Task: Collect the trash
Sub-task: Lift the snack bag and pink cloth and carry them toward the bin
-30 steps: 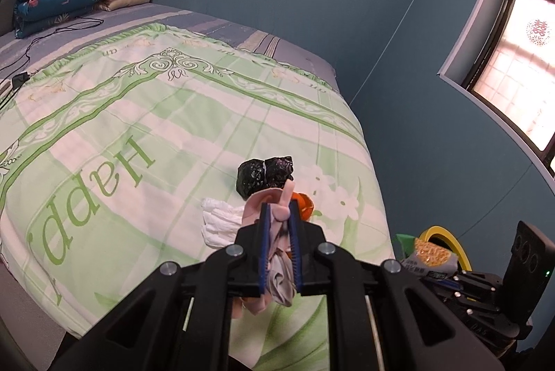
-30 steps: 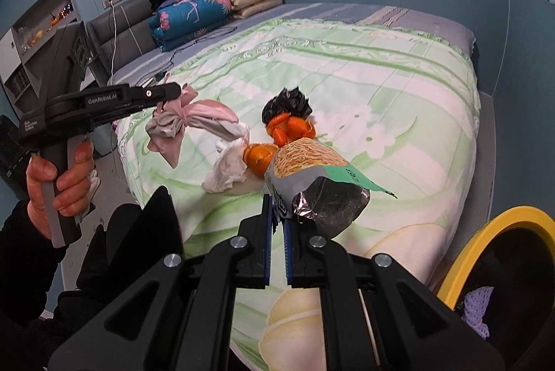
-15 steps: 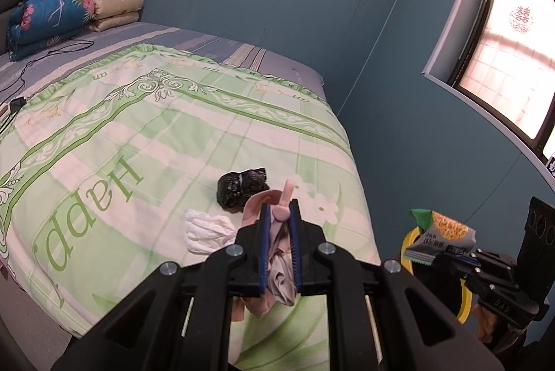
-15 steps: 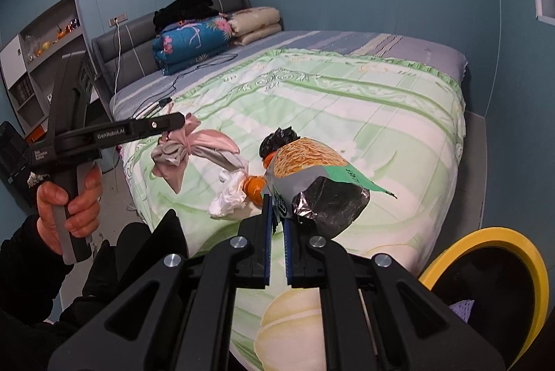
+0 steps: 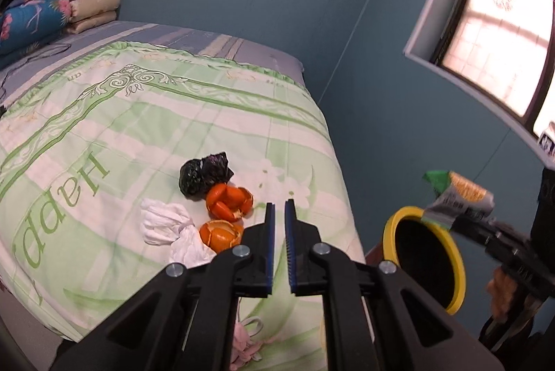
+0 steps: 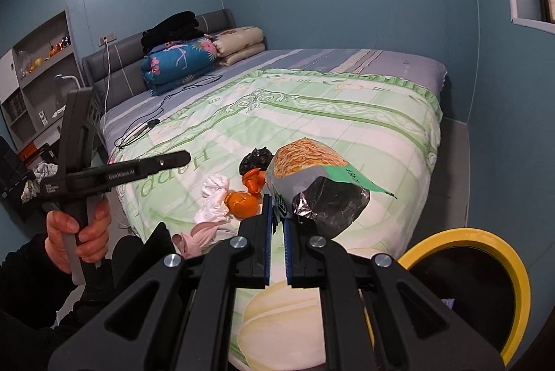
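Observation:
My left gripper (image 5: 280, 204) hovers over the bed's near corner; its jaws are closing to a thin slit with nothing between them. A pink cloth (image 5: 242, 346) lies on the quilt edge right below it, also visible in the right wrist view as a pink cloth (image 6: 197, 235). On the quilt sit a black crumpled bag (image 5: 204, 175), two orange peels (image 5: 229, 201), and white tissue (image 5: 166, 225). My right gripper (image 6: 275, 208) is shut on a snack bag (image 6: 312, 183), held above the yellow-rimmed bin (image 5: 423, 256).
The green quilted bed (image 5: 104, 114) fills the middle, with folded bedding (image 6: 180, 62) and a cable (image 6: 156, 114) at its far end. A hand (image 6: 79, 232) holds the left tool. Blue walls and a window (image 5: 492, 34) close in the right side; shelves (image 6: 38, 69) stand at left.
The pink cloth has left my left gripper and now lies on the bed edge. My right gripper has lifted the snack bag higher, over the bin.

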